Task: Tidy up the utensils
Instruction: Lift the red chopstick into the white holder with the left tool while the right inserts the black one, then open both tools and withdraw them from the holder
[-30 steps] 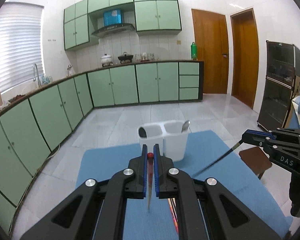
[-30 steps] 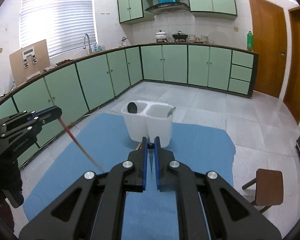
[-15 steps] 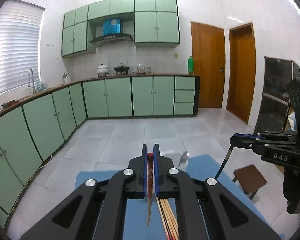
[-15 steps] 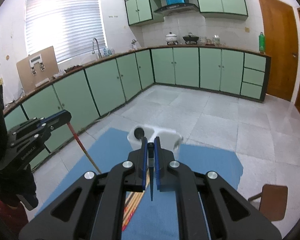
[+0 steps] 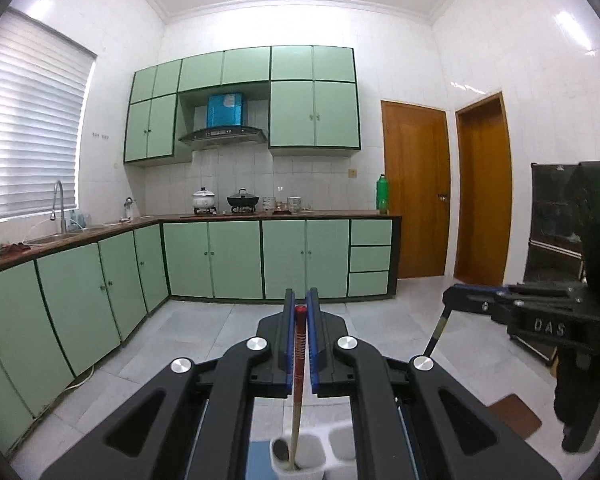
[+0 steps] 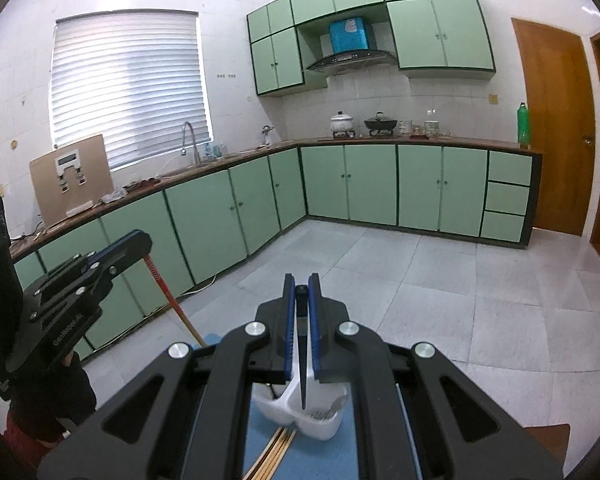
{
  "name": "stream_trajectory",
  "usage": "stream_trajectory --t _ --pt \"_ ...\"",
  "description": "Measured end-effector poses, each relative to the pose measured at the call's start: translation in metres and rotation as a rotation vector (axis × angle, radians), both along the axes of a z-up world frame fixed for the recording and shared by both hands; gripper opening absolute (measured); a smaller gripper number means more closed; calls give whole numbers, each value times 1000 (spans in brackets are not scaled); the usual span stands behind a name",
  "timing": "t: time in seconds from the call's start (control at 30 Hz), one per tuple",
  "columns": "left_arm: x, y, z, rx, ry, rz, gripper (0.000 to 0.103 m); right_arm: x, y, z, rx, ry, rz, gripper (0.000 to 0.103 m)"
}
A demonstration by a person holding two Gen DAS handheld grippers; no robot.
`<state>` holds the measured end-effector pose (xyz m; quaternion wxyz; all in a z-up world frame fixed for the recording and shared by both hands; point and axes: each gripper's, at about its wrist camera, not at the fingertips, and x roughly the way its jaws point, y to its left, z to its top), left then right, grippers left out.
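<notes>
My left gripper is shut on a red-topped wooden chopstick that hangs down with its tip inside the left compartment of the white two-compartment holder, beside a dark spoon. My right gripper is shut on a black chopstick that hangs above the holder, its tip over the right compartment with a metal spoon. The left gripper also shows in the right wrist view, the right gripper in the left wrist view. Several loose chopsticks lie on the blue mat.
The blue mat covers the table under the holder. A brown stool stands at the right on the tiled floor. Green kitchen cabinets line the far and left walls.
Both grippers have risen and tilted upward with their chopsticks. The holder has dropped to the bottom of both views, and the red-topped chopstick's tip now sits in the left compartment.
</notes>
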<state>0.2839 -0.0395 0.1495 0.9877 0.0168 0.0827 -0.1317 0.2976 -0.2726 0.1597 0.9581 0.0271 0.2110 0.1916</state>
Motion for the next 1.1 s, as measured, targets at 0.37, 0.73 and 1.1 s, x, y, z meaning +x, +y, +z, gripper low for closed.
stream_trajectory --t 0.37,0.73,1.1 --pt "78 -19 -81 -32 142 -25 6 55 22 -76 -81 119 -34 6" --pt "31 5 -114 -12 231 9 48 1 30 -111 -192 60 -160 43" --pt "-80 23 -183 40 416 18 66 -115 42 -169 -235 131 -202 78"
